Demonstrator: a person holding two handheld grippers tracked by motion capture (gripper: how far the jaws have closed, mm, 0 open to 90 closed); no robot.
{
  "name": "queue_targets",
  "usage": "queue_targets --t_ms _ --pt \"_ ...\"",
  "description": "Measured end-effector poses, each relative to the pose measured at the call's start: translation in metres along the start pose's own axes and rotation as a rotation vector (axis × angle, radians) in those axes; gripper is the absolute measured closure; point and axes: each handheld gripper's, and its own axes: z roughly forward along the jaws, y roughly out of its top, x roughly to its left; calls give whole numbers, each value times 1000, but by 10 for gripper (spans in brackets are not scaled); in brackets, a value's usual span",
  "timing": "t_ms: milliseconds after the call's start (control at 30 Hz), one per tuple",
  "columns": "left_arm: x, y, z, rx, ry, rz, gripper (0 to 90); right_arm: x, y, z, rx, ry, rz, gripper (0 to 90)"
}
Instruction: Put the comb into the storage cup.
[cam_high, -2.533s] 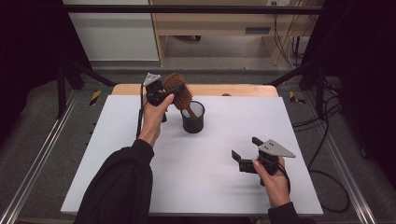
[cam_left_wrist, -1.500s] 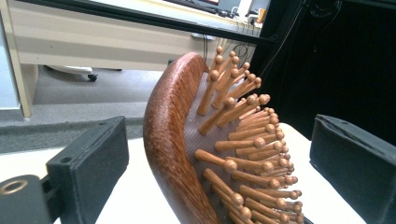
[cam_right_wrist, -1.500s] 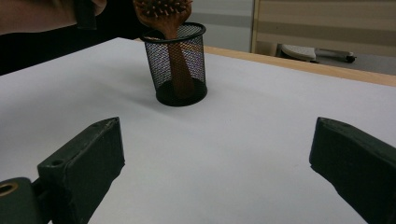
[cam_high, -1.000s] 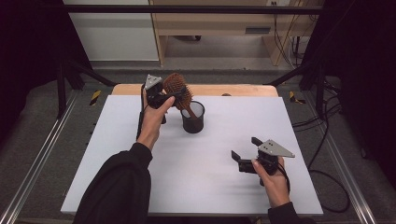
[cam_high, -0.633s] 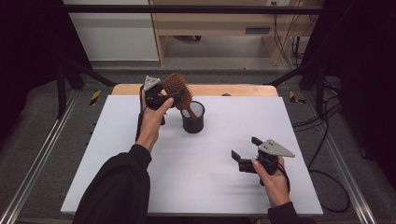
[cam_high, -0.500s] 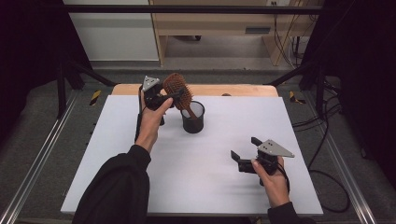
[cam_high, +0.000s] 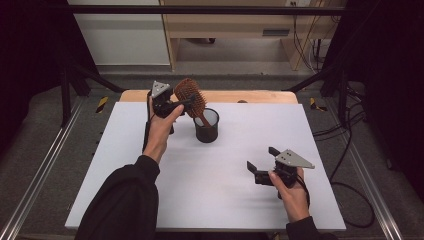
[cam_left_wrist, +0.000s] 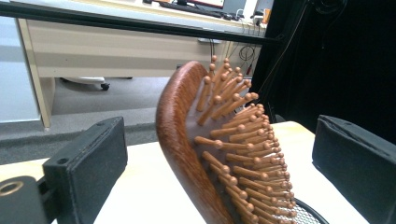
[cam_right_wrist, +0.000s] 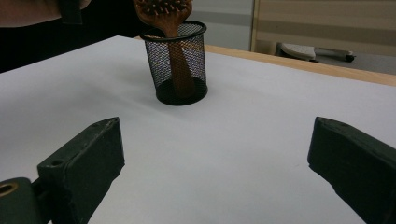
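Table (cam_high: 150, 190) bears the mesh cup (cam_high: 206, 126) near its far edge; wooden hairbrush (cam_high: 190, 96) stands handle-down inside; your left gripper (cam_high: 175, 104) brackets its head, jaws released, seemingly not touching; withdraw gently; right gripper (cam_high: 260, 161) idles spread.

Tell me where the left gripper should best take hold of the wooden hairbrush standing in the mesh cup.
Grip the hairbrush by its paddle head, from the left gripper side: the handle sits down inside the mesh cup, so the head alone is free, leaning above the rim between the open jaws.
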Motion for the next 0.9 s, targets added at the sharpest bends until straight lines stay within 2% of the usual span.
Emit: queue_targets --t_ms 400,633,900 --pt "0 0 -7 -6 9 15 35 1 0 1 3 0 -2 46" --pt "-3 -1 -9 -2 8 39 34 1 0 1 1 -1 1 45" --pt "-3 -2 -10 -1 8 36 34 1 0 1 0 3 0 43"
